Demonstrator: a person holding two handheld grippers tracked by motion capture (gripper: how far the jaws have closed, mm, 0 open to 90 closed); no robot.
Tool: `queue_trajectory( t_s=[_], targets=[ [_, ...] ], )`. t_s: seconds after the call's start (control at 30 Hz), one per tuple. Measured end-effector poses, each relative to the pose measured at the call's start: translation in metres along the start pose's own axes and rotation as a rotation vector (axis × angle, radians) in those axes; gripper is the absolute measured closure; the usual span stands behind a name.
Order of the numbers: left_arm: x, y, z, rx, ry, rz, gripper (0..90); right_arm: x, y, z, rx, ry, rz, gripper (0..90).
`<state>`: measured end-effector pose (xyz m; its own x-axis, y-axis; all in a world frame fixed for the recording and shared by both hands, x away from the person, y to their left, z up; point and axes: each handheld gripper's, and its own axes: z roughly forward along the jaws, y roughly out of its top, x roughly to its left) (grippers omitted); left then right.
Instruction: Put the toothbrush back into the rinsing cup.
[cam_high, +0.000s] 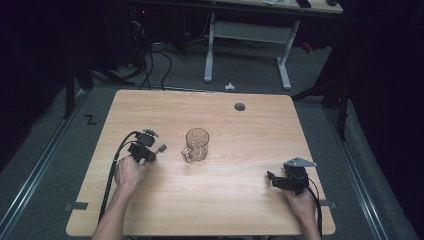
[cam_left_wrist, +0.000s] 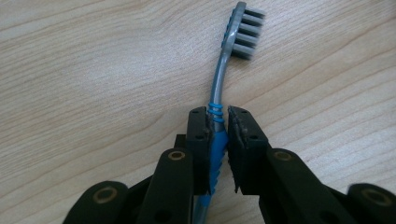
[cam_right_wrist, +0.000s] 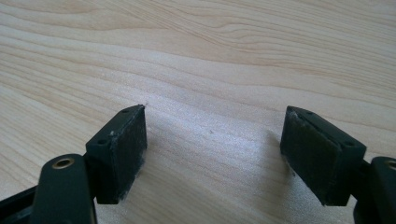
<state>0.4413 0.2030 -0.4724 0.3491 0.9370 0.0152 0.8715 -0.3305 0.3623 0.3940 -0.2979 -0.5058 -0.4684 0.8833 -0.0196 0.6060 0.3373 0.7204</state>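
Clamping the blue grip of a toothbrush (cam_left_wrist: 223, 88), the left gripper (cam_left_wrist: 217, 122) holds its bristled head out ahead, over the desk (cam_left_wrist: 93, 70). A glass mug (cam_high: 196, 144) stands just beyond. The right gripper (cam_right_wrist: 212, 135) rests wide apart, holding nothing.

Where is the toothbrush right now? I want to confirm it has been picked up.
The toothbrush is clamped by its blue grip in the left tool, on the table's left side, its bristle head pointing toward the glass mug.
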Motion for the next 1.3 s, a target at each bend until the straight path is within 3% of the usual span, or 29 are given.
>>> queue_trajectory(
  t_s=[0.27,0.6,1.13,1.3],
  targets=[
    [-0.001,0.001,-0.003,-0.015,-0.001,0.010,79.1,0.000,0.000,0.000,0.000,0.000,0.000,22.9],
    [0.000,-0.003,-0.020,-0.056,-0.017,0.011,79.0,0.000,0.000,0.000,0.000,0.000,0.000,22.9],
    [-0.004,-0.012,-0.052,-0.164,-0.079,0.003,79.4,0.000,0.000,0.000,0.000,0.000,0.000,22.9],
    [-0.007,-0.017,-0.063,-0.228,-0.101,0.000,79.7,0.000,0.000,0.000,0.000,0.000,0.001,22.9]
  ],
)
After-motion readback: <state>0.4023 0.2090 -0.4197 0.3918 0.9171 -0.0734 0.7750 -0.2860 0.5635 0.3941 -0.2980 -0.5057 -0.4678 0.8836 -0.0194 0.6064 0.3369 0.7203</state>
